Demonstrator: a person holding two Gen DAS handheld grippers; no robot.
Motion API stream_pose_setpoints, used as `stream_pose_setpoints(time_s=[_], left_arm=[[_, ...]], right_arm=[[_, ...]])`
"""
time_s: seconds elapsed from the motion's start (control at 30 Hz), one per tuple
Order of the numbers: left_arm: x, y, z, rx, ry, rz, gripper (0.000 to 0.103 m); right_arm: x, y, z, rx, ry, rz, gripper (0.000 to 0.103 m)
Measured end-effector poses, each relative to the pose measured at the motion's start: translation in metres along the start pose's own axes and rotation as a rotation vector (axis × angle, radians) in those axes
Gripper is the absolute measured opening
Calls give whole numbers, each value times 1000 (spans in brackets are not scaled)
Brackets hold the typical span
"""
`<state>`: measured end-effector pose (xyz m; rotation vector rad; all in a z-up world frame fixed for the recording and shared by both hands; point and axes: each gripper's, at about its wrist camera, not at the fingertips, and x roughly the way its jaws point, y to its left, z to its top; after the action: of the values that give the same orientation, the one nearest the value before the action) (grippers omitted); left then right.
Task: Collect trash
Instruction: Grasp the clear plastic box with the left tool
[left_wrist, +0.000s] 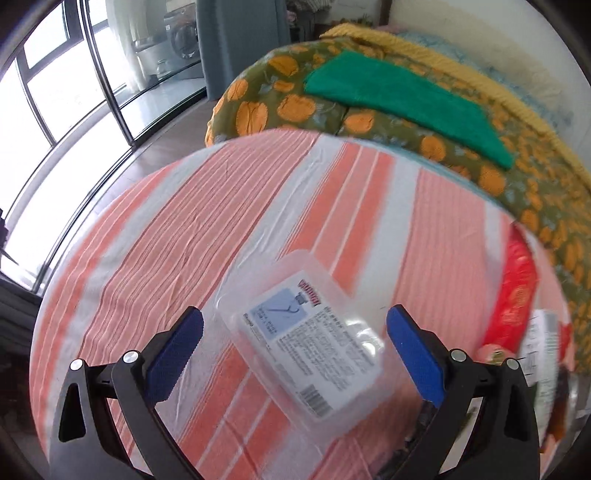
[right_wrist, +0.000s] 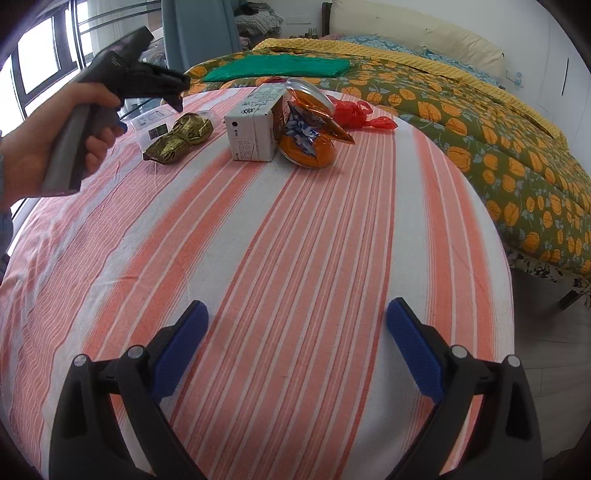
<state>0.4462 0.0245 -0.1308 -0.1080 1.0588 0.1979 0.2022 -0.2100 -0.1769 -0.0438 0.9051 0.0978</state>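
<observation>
Over a round table spread with a striped cloth (right_wrist: 295, 240), the left gripper (left_wrist: 293, 328) hangs with its jaws spread wide and nothing between them, directly above a clear plastic blister pack (left_wrist: 299, 336) lying flat on the cloth. The pack looks light, thin and springy, likely slick on its faces; a hold across a short edge or rim seems safer than on the flat middle. The right gripper (right_wrist: 297, 325) is likewise released and empty, low over bare cloth at the table's 6 o'clock side. In the right wrist view, the litter sits toward 12 o'clock: one white carton (right_wrist: 253, 123), one orange snack bag (right_wrist: 308, 125), one crumpled gold wrapper (right_wrist: 179, 136) and one red plastic bag (right_wrist: 360, 112), with the blister pack at about 10 o'clock. Five pieces in all.
</observation>
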Motion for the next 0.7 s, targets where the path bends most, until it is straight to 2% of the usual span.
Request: stream_pose_setpoints(time_s=[0.1,0.23,0.27,0.3,0.33,0.53,0.7], left_arm=[[1,13,-5,-44,3,-47,99],[1,21,-6,-33,24,-68,98],[-1,22,-6,-18,19,-68,96],[-4,21,-9,0,10,-79,83],[-6,18,-10,27,5,-97,75],[-28,8,-33,194,-69,-79,67],[-55,34,-77,241,-62,-162,66]], right_arm=[[0,0,0,0,0,0,95],[0,0,0,0,0,-1,95],[0,0,0,0,0,-1,95],[0,0,0,0,0,0,95],[0,0,0,0,0,-1,95],[0,0,0,0,1,-1,95],[0,1,0,-1,0,-1,95]])
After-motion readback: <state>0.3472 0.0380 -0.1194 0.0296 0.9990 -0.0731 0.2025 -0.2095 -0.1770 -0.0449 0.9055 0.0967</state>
